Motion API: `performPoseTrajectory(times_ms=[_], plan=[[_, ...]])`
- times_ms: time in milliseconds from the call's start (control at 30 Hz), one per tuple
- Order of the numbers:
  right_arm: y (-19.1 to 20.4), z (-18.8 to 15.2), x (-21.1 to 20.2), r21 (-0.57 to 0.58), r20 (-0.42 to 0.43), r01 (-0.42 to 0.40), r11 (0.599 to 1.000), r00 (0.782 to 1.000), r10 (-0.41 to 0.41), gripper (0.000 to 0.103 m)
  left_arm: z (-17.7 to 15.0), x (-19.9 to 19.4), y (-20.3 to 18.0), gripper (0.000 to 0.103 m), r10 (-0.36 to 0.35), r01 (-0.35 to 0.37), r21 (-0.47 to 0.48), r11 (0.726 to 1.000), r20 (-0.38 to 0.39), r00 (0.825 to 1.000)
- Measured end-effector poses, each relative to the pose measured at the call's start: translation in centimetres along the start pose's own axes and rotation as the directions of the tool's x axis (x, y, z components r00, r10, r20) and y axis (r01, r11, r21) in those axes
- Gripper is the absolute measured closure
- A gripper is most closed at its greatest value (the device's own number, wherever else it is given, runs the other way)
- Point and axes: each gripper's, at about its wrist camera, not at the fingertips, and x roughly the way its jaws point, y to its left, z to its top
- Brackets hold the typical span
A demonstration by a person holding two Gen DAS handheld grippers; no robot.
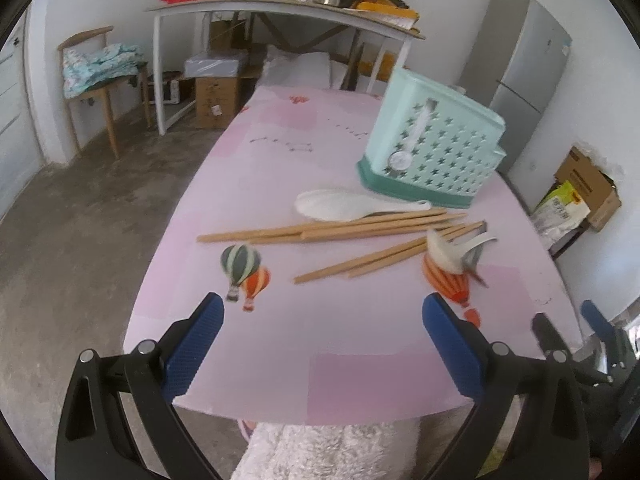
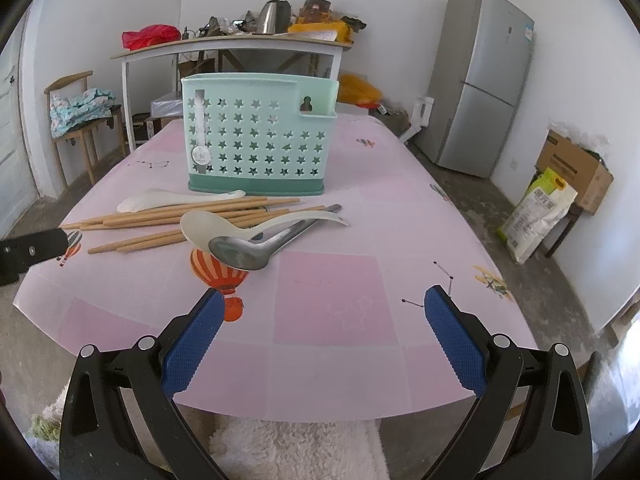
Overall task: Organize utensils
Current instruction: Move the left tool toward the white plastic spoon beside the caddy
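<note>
A mint green utensil holder (image 2: 256,144) with star cut-outs stands upright on the pink table (image 2: 328,300); the left wrist view shows the holder (image 1: 436,148) at the right. In front of it lie several wooden chopsticks (image 2: 180,216), a white spoon (image 2: 160,200), another white spoon (image 2: 224,228) and a steel spoon (image 2: 248,252). In the left wrist view the chopsticks (image 1: 328,232) and white spoon (image 1: 340,204) lie mid-table. My left gripper (image 1: 323,320) and right gripper (image 2: 322,316) both stand open over the table's near edge, holding nothing.
A white desk (image 2: 224,46) with a kettle and clutter stands behind, a wooden chair (image 2: 76,120) at left, a grey fridge (image 2: 480,80) at right, cardboard boxes and a bag (image 2: 540,212) by the wall. A fluffy white sleeve (image 2: 296,452) lies below the table edge.
</note>
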Motion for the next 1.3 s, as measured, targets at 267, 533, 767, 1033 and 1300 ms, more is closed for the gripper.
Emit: performPoseTrajectory(times_ms=[267,533,767,1033,1300], plan=[[-0.3,0.7,0.4,0.003,0.036,-0.028,1.000,0.999,0.028,0.008,1.2,1.3,-0.8,0.006,-0.098,0.097,-0.028,0.995,-0.025,0.995],[-2.3,1.2,1.8,0.076,0.033,-0.136,0.988,0.990,0.133,0.008,2.8,2.6,-2.1,0.006,-0.163,0.163,-0.008,0.987,-0.067,0.984],[-2.0,1.2,2.2,0.000,0.027,-0.192,0.981,0.981,0.192,0.008,3.9,4.5,-3.6,0.029,-0.293,0.291,-0.040,0.956,-0.145,0.945],[-0.2,0.3,3.3,-0.089,-0.027,-0.278,0.956,0.961,0.277,0.026,4.0,7.6,-4.8,0.056,-0.385,0.365,-0.123,0.923,-0.243,0.890],[0.9,0.2,4.0,-0.141,-0.044,-0.312,0.940,0.950,0.309,0.041,3.5,10.8,-4.8,0.078,-0.387,0.337,-0.199,0.920,-0.330,0.861]])
